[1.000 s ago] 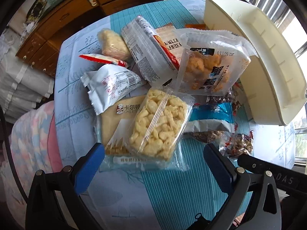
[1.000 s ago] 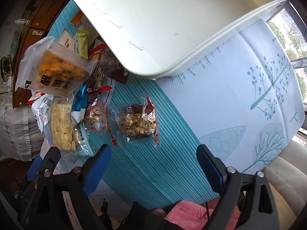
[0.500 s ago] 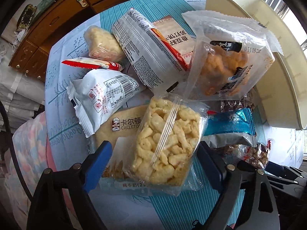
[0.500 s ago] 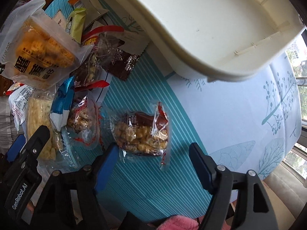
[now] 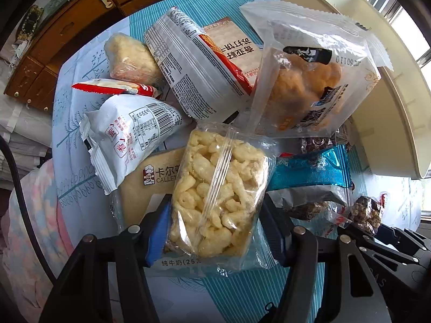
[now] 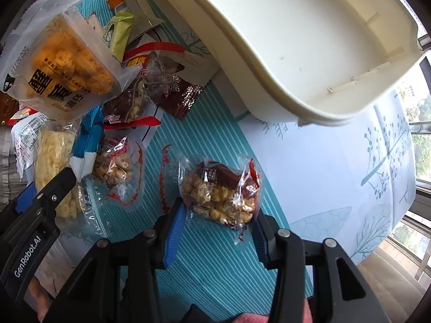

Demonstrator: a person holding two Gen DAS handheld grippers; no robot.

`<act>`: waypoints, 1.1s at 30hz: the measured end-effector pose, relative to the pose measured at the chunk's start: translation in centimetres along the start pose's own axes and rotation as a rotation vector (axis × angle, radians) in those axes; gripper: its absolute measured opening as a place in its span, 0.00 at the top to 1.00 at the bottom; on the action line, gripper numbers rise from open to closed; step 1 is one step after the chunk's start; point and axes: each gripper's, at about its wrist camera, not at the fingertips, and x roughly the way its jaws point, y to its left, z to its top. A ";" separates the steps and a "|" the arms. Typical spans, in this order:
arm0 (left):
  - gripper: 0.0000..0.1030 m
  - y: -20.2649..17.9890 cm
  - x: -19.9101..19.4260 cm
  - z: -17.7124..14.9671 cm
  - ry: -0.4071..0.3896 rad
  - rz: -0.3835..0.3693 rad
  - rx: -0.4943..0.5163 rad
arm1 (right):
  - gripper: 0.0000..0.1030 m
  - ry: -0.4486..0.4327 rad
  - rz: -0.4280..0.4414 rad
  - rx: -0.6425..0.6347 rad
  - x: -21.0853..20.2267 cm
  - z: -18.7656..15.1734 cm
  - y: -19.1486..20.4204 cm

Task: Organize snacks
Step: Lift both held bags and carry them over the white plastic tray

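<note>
Worktop: snacks piled, tray empty.
Left hand-held gripper: just closed, pinching puffed-rice pack.
Right hand-held gripper: just closed, pinching nut pack.
Progress: barely begun.

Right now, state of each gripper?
Left gripper: jaws just closing, pads against the clear pack of pale puffed-rice bar.
Right gripper: jaws just closing around the clear red-trimmed nut-cluster packet.

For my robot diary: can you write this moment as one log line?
left gripper: jaws closing around puffed rice bar | right gripper: jaws closing around nut brittle packet | cream bin: empty
</note>
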 end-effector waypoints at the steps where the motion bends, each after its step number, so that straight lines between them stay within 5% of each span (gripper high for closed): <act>1: 0.41 0.0 -0.2 -0.1 0.007 0.013 -0.022 | 0.55 -0.006 0.003 -0.008 -0.1 -0.1 -0.1; 6: 0.42 -1.1 -2.5 -1.3 0.003 0.040 -0.130 | 0.55 0.008 0.050 -0.072 -0.7 -1.3 -0.7; 17: 0.42 -4.5 -12.1 -4.1 -0.152 0.056 -0.246 | 0.55 -0.044 0.176 -0.304 -7.4 -0.1 -4.6; 33: 0.42 -11.0 -20.6 -4.3 -0.518 -0.035 -0.283 | 0.55 -0.415 0.276 -0.419 -16.1 0.5 -10.6</act>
